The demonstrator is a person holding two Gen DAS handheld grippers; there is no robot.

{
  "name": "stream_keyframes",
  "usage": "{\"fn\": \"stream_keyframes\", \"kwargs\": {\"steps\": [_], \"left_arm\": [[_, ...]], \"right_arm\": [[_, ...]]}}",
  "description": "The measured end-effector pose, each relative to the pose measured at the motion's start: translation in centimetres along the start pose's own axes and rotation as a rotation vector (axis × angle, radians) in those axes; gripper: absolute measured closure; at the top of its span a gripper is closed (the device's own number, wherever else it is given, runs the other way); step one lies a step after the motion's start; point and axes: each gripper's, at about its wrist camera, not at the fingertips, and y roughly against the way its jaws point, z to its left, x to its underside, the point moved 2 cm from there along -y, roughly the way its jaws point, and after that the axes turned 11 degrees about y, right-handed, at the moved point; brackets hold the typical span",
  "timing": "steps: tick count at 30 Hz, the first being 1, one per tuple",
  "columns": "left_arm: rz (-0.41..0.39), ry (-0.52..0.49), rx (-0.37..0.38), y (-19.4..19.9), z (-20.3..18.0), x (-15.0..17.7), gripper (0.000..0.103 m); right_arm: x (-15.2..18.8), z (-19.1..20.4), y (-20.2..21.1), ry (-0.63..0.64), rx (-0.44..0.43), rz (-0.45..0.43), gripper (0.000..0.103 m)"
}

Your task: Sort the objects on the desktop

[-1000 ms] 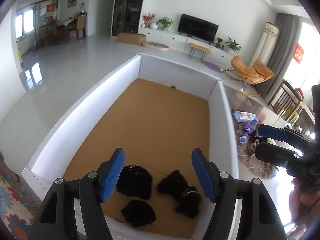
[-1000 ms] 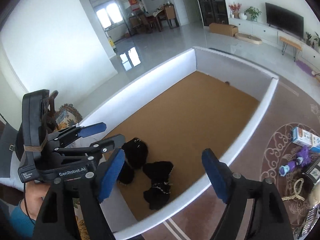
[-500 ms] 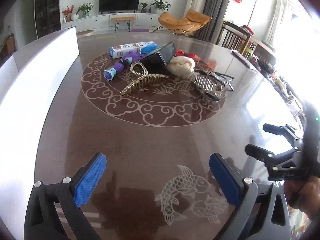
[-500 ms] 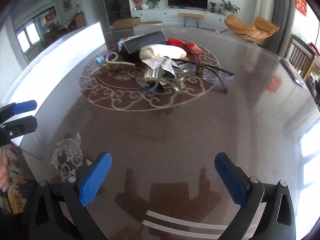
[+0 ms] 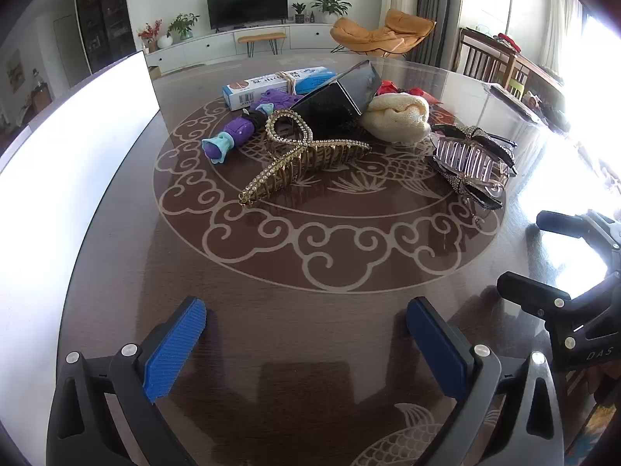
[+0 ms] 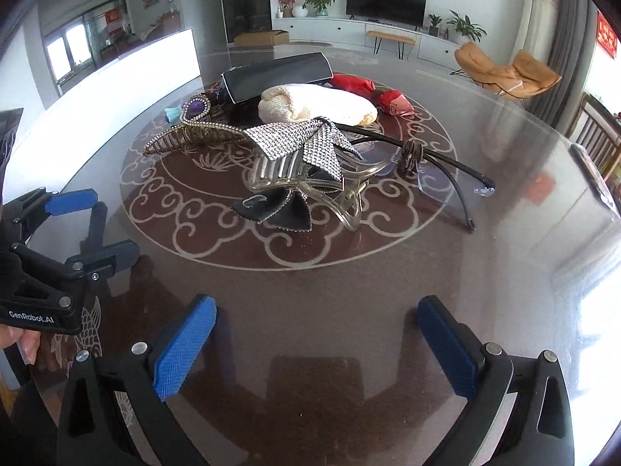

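Both my grippers, left (image 5: 306, 343) and right (image 6: 316, 343), gape wide with nothing between the pads, low in frame over the brown table (image 5: 310, 330). Gold hair claw (image 5: 306, 153), glasses (image 6: 446, 163) and clutter sit at upper centre.

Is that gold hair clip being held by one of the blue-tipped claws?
No, the gold hair clip lies free on the table, well ahead of the open, empty left gripper.

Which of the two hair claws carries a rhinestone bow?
The clear hair claw, nearest the right gripper; the gold hair claw beside it has only a studded loop.
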Motion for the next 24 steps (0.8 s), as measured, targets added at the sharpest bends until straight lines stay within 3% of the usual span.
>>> {"fn": "stream_keyframes", "kwargs": {"steps": [24], "left_arm": [[0.001,0.0,-0.001,0.02,0.01,-0.03,0.0]], "right_arm": [[-0.57,0.02,-0.41,-0.001,0.007,-0.006,0.0]]}}
